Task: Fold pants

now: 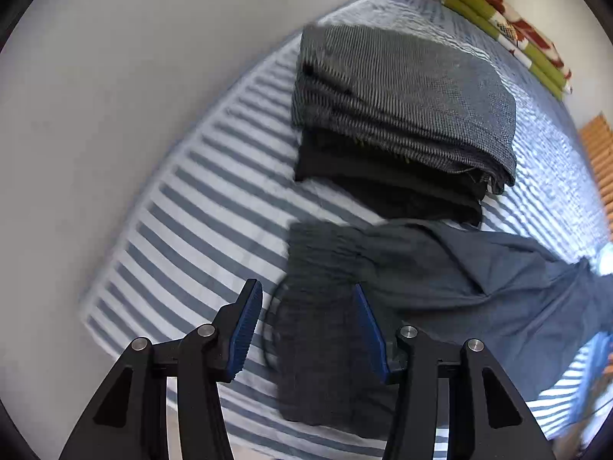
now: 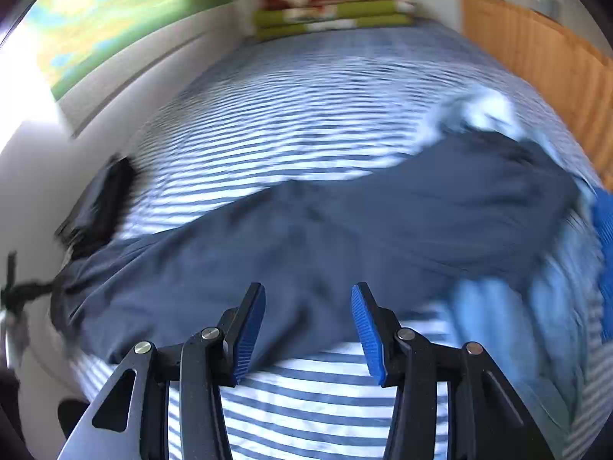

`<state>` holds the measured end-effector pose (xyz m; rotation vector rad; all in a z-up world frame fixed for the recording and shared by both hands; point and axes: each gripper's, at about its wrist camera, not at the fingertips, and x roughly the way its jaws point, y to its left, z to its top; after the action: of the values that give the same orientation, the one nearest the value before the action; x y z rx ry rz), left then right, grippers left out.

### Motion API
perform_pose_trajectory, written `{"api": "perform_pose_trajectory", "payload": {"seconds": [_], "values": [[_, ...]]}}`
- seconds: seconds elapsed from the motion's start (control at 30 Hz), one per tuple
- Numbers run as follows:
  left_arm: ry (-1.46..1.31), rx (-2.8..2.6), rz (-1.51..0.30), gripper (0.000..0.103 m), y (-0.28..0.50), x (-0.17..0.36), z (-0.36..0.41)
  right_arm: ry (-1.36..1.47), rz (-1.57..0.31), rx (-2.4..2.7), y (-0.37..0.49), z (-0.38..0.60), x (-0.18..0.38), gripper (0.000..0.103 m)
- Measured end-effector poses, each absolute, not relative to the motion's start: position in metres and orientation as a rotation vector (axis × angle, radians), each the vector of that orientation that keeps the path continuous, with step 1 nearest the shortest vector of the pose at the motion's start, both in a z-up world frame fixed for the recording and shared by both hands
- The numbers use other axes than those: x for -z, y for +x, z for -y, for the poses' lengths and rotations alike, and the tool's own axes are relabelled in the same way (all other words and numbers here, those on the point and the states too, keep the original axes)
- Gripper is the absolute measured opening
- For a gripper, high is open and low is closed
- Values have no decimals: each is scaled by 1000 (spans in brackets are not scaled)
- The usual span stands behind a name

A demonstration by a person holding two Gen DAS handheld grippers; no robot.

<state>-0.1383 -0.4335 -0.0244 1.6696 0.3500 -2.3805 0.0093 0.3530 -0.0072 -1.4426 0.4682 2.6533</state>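
From the left wrist, a striped bed (image 1: 184,207) meets a white wall. One stack of folded clothes (image 1: 402,115) sits beyond the dark blue pants (image 1: 440,276). The left gripper (image 1: 308,326) hangs spread, holding nothing.

From the right wrist, the pants (image 2: 325,230) sprawl across the bed; one folded blanket (image 2: 333,11) lies far off. The right gripper (image 2: 308,326) gapes empty.

matt dark cloth pants (image 2: 325,230) on smooth striped cotton sheet (image 2: 306,115).
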Motion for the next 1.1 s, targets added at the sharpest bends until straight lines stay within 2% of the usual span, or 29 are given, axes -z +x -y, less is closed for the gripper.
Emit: {"api": "perform_pose_trajectory", "payload": {"seconds": [0.13, 0.23, 0.33, 0.4, 0.47, 0.57, 0.67, 0.73, 0.77, 0.87, 0.9, 1.03, 1.1], "values": [[1579, 2512, -257, 58, -133, -16, 394, -1387, -518, -2464, 28, -410, 15, 43], [1660, 2672, -109, 59, -137, -31, 316, -1265, -589, -2371, 38, -458, 16, 43], [1789, 2809, -24, 60, -136, -33, 233, -1275, -719, -2329, 43, -493, 25, 43], [1887, 2876, -19, 61, -139, -29, 184, -1284, -871, -2327, 49, -510, 29, 32], [1950, 2919, 38, 61, -146, -18, 139, -1352, -895, -2343, 43, -513, 32, 26], [2062, 2957, 109, 61, -141, -11, 82, -1416, -866, -2345, 26, -515, 36, 26], [2159, 2940, 145, 61, -144, 9, 44, -1438, -826, -2336, 8, -520, 41, 26], [2247, 2903, 169, 61, -147, 28, 17, -1466, -867, -2330, 1, -523, 46, 24], [2264, 2886, 179, 61, -149, 39, 10, -1469, -899, -2339, 2, -522, 47, 17], [2344, 2821, 207, 61, -155, 70, -7, -1439, -930, -2382, 5, -522, 32, 10], [2360, 2806, 212, 61, -154, 74, -11, -1413, -934, -2414, 6, -522, 19, 3], [2399, 2799, 223, 61, -155, 85, -22, -1333, -1087, -2418, 4, -532, -22, 4], [2398, 2801, 237, 61, -156, 85, -24, -1275, -1077, -2424, -12, -538, -40, 4]]}}
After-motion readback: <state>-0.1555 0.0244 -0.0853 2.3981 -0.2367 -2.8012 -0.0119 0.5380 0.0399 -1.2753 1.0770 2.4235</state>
